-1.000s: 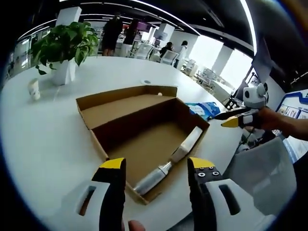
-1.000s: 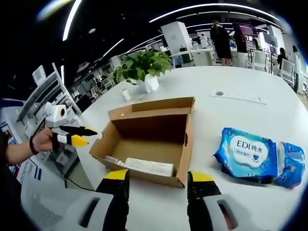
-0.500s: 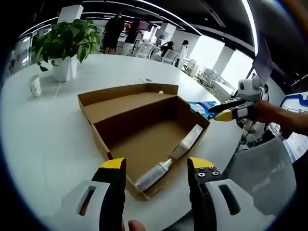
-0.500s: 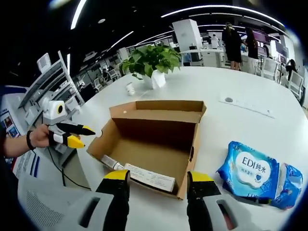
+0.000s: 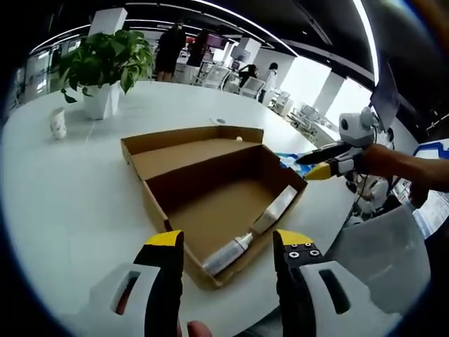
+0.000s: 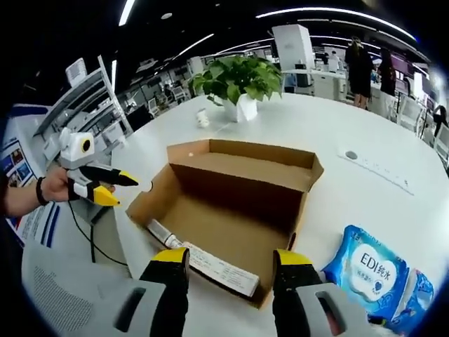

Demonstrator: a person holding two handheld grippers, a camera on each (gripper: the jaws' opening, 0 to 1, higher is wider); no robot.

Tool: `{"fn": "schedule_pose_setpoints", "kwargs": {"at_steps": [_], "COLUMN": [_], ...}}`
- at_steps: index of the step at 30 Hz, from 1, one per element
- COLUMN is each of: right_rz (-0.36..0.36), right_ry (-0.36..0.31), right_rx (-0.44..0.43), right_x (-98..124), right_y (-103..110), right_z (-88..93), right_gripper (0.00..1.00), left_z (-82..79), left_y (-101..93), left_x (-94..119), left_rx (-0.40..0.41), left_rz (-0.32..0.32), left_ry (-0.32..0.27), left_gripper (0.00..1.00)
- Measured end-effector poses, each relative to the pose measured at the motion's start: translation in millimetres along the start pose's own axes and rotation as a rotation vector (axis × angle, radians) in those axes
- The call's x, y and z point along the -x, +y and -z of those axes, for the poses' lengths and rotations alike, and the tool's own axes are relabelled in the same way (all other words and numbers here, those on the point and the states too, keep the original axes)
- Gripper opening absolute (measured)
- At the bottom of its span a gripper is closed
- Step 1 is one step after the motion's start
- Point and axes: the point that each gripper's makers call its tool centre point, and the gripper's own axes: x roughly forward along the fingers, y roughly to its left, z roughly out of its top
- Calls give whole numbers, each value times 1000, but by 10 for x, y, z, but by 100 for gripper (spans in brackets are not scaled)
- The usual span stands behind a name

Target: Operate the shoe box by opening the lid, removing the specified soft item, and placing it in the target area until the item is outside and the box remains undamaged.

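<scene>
Brown corrugated shoe box point(image 5: 210, 189) lies open, lid folded back, on the smooth white worktop point(image 5: 63, 203). A silver tube point(image 5: 228, 254) lies inside. Crinkly blue wipes pack point(image 6: 368, 267) sits at four o'clock. Left gripper point(image 5: 228, 246) and right gripper point(image 6: 228, 261) both gape, empty.

An open-plan office: a broad white table point(image 5: 63, 203) carries a potted plant point(image 5: 104, 67) in a white pot; behind it stand white pillars point(image 6: 295, 45), desks with office chairs point(image 5: 249, 84) and people standing or seated among them; long strip lights point(image 6: 337, 12) cross the dark ceiling; bright windows point(image 5: 309, 74) line one side.
</scene>
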Motion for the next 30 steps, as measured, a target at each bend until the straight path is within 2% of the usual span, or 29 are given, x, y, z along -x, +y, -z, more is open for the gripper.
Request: {"fn": "schedule_pose_setpoints", "kwargs": {"at_steps": [1,4,5,9,14,23,27,30], "right_rz": [-3,-8,-11,-41,-63,-150,-190,-207], "right_ry": [6,66,81,96,169,251,327,341], "right_rx": [15,152,170,201,288,358,451,504], "right_x": [-18,-85,-104,-169,-228,-317,-337,-390], "right_y": [-1,-14,-17,35,31,115,134,156], "right_z": [0,28,37,6,70,164,244,243], "right_gripper": [45,45,45,45,45,49,49,49], "left_z": [-2,7,13,51,126,233,261,276], "left_y": [-4,-41,-47,-65,-113,-98,-72,-65], "left_x": [3,13,15,24,37,89,112,121], "left_rx": [0,-10,-13,-9,-8,13,20,26], "left_rz": [0,3,3,3,8,1,-4,-7], "left_ry": [-1,3,4,7,13,15,12,9], "left_gripper": [52,52,52,52,52,52,52,52]}}
